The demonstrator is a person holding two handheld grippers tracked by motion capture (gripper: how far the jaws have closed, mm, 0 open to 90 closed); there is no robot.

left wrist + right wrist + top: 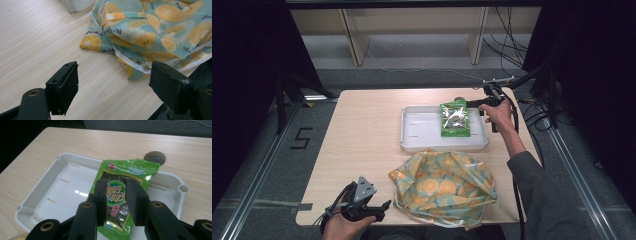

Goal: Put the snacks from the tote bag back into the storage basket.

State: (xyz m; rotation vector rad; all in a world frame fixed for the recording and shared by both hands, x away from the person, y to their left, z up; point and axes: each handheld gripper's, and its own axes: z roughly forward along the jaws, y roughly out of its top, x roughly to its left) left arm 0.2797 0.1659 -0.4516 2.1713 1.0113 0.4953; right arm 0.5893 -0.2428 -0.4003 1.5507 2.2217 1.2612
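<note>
A glossy green foil snack packet (122, 195) lies in a white plastic tray (422, 131) on a pale wood-grain table (362, 145), toward the tray's right end as the high view shows it. The right tongs (115, 202) hover just over the packet, their 2 black jaws set a narrow gap apart and closed on nothing; whether their tips brush the foil cannot be told. The packet's face carries a round emblem with orange-and-white East Asian characters, a small red logo at one corner and a dark window of what looks like dried seaweed. The tray is rectangular with rounded corners, a raised rim and thin slots in its shiny floor. Just beyond its far rim sits a small round grey disc (154, 158).

At the table's near edge lies a crumpled fabric bag (443, 186), teal with orange citrus slices, white edging and small dark script too fine to read. The left tongs (113, 82) rest just beside it, jaws spread wide and empty above bare table. A grey sleeve (542, 195) reaches toward the tray.
</note>
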